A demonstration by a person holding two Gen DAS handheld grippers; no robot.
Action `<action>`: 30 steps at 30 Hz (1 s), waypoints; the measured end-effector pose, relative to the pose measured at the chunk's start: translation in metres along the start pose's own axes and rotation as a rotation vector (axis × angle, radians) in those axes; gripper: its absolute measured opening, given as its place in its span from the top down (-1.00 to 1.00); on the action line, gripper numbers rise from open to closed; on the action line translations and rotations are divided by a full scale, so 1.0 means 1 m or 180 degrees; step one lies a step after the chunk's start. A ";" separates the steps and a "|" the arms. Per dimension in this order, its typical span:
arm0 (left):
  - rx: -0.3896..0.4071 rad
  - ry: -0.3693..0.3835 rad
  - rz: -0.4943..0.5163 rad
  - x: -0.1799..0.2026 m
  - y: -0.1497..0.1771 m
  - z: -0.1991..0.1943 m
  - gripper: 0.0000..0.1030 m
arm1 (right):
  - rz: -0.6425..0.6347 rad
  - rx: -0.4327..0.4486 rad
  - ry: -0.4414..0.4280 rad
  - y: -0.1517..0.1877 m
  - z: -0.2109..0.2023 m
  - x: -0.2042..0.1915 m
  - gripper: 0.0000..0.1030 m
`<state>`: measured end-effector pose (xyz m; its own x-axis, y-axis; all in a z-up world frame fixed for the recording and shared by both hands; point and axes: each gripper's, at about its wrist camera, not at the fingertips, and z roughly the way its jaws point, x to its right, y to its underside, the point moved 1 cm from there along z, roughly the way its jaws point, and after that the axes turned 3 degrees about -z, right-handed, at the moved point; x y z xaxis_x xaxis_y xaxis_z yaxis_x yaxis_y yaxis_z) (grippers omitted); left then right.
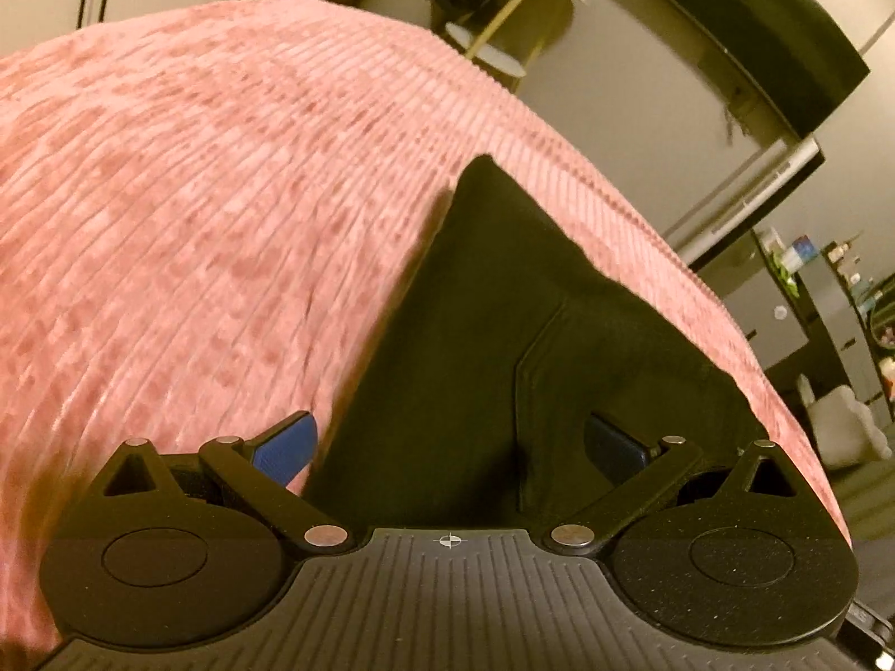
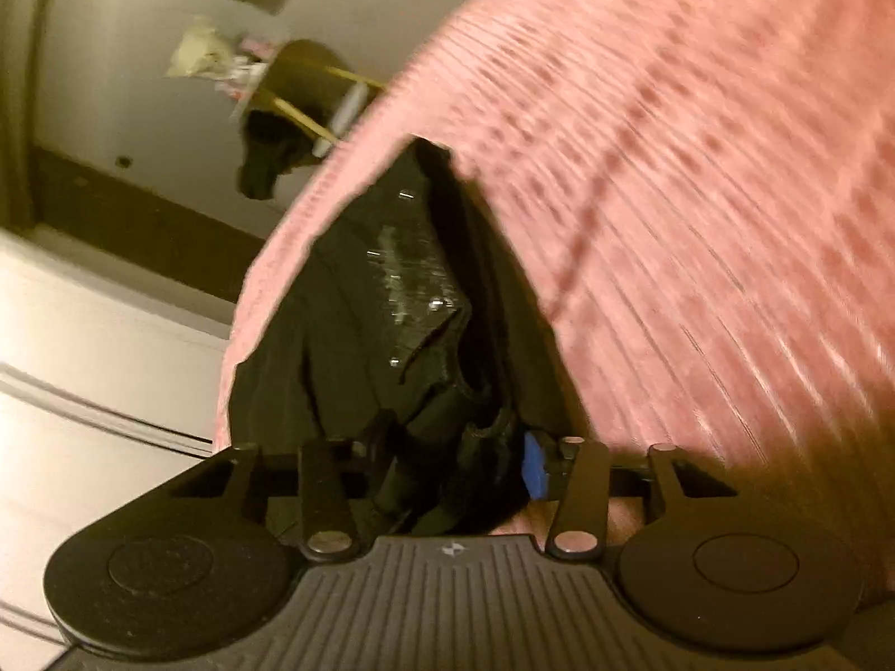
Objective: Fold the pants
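Pants, black woven fabric (image 1: 475,335), are lying on the bed's pink ribbed corduroy-like bedspread (image 1: 196,195), close to its far edge.

Left gripper (image 1: 447,442): jaws are standing spread wide, blue pads clear on both sides, nothing being pinched. One pad is hanging over pink cover, the other over black cloth. The garment is running straight ahead from the jaws, tapering to a corner far out, so its long axis looks roughly in line with where the gripper is pointing. A seam line is showing just ahead of the right-hand pad.

Right gripper (image 2: 453,464): jaws are drawn part-way in with bunched black cloth filling the gap, and they appear to be pinching it; the left pad is hidden by fabric, so that's a judgement. The waist end, with small shiny rivets, is lying just ahead.

Right hand looks nearer and engaged. The left likely needs to drop onto the edge directly below.
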<state>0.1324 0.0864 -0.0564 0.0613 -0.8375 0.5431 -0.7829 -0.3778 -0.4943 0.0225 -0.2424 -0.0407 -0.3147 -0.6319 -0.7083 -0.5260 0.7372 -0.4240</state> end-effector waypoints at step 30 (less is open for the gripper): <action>-0.0877 0.0735 0.0592 -0.005 -0.031 0.067 -1.00 | -0.0174 -0.0468 -0.0643 -0.034 -0.035 0.030 -0.37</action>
<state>0.1979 0.0761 -0.0893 -0.2132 -0.7590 0.6152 -0.9061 -0.0819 -0.4151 0.0033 -0.2952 -0.0280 -0.1261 -0.5985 -0.7912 -0.6520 0.6511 -0.3886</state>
